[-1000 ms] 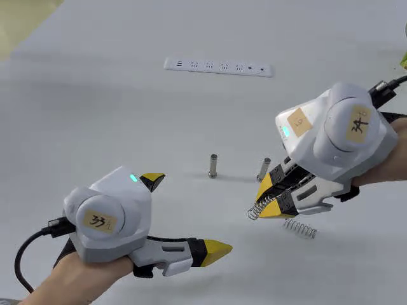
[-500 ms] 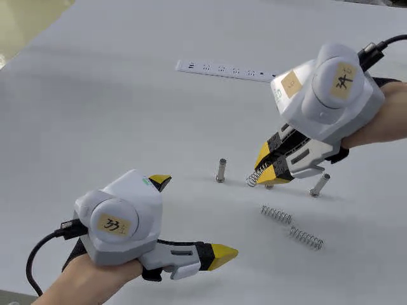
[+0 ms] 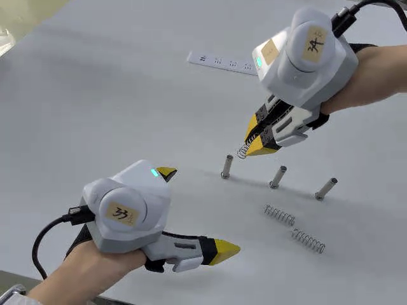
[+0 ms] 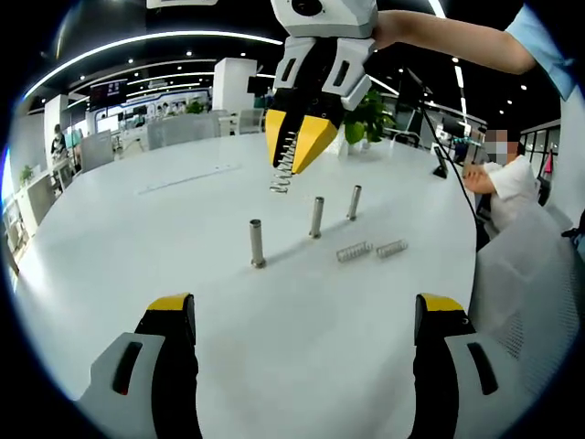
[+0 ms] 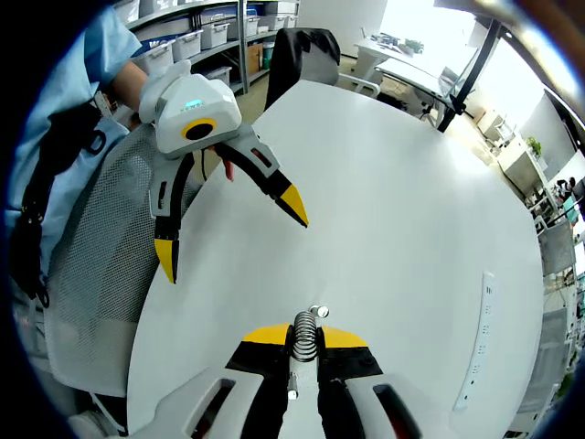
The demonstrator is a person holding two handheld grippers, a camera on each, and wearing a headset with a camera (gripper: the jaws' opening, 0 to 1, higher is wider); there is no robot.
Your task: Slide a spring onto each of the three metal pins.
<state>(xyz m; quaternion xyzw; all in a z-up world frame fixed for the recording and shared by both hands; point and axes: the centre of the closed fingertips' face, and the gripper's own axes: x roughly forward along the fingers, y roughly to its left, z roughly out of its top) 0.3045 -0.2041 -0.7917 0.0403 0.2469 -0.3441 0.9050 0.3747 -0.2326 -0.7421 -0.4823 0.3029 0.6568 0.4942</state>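
R tool hides part of clamped spring.

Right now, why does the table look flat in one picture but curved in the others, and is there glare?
Head view: little distortion, white tabletop flat, evenly lit, three short metal pins casting faint shadows. Left gripper view: fisheye bows the table edge and ceiling light strips. Right gripper view: same bending, washed-out window glare top right.

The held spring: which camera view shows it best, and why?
The left gripper view: the spring hangs side-on, full length, from the right gripper. The right gripper view shows it end-on; the head view, small.
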